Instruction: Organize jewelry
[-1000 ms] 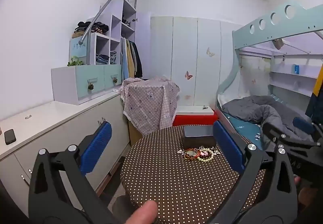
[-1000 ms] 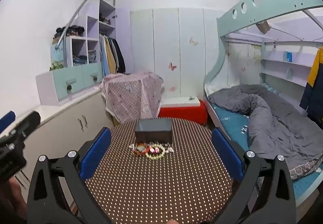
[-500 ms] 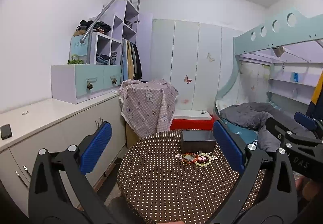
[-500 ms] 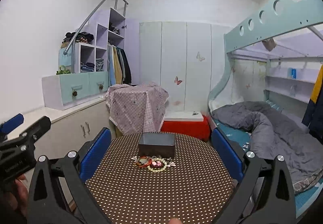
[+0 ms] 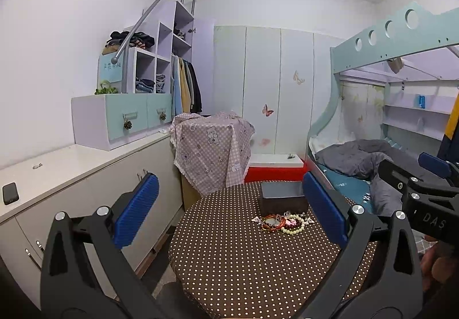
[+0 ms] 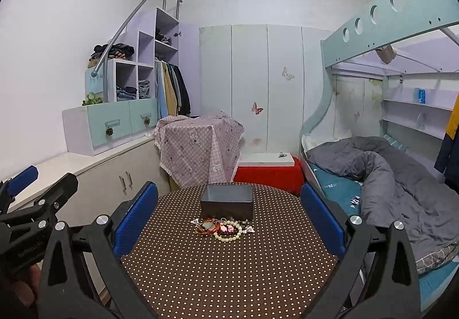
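Note:
A pile of jewelry (image 6: 224,227), with a cream bead bracelet, red-orange bangles and small white charms, lies on the round brown polka-dot table (image 6: 229,267). A dark open box (image 6: 227,201) stands just behind the pile. The same pile (image 5: 282,223) and box (image 5: 282,198) show in the left wrist view. My left gripper (image 5: 229,210) is open and empty, held above the table's near left side. My right gripper (image 6: 228,212) is open and empty, facing the pile from the near edge. Each gripper shows at the edge of the other's view.
A white cabinet counter (image 5: 57,164) with a phone (image 5: 10,193) runs along the left. A checked cloth covers a stand (image 6: 198,146) behind the table. A red-and-white box (image 6: 266,169) sits beyond, and a bunk bed with a grey duvet (image 6: 387,175) fills the right.
Both grippers have drawn back and tilted up a little; the table, box and jewelry now sit lower and slightly farther in both views. Both stay open. The jewelry has not moved.

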A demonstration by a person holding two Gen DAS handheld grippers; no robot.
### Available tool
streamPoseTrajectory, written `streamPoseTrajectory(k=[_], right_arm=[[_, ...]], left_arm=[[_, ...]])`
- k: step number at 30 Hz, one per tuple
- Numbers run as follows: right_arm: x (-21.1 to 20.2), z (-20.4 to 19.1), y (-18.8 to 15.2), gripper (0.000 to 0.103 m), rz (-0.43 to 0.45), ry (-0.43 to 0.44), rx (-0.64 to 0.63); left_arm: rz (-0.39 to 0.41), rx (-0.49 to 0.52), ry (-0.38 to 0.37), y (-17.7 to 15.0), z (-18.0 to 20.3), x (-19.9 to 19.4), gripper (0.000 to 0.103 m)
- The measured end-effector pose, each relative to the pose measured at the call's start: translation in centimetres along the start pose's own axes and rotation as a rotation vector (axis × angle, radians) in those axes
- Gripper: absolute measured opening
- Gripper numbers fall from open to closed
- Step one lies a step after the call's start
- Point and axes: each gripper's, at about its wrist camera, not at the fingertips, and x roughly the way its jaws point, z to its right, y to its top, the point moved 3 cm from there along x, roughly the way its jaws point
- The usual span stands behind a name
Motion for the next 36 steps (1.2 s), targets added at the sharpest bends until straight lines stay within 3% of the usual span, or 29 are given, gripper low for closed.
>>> streamPoseTrajectory(k=[9, 20, 30, 36], right_arm=[[0.5, 0.2, 0.1, 0.095, -0.007, -0.001, -0.002], [2.3, 1.3, -0.1, 0.095, -0.031, -0.009, -0.008], [8.1, 4.2, -3.0, 0.095, -0.163, -0.029, 0.007], [12.1, 5.0, -6.1, 0.095, -0.298, -0.026, 0.017]], left_arm=[[0.037, 0.006, 0.004, 0.7, 0.4, 0.2, 0.098], [0.026, 0.019, 0.004, 0.0, 0.9, 2.3, 0.098], [-0.135, 0.046, 0.034, -4.6, 0.4, 9.6, 0.098], [-0.278, 0.079, -0.012, -7.6, 1.3, 16.3, 0.098]])
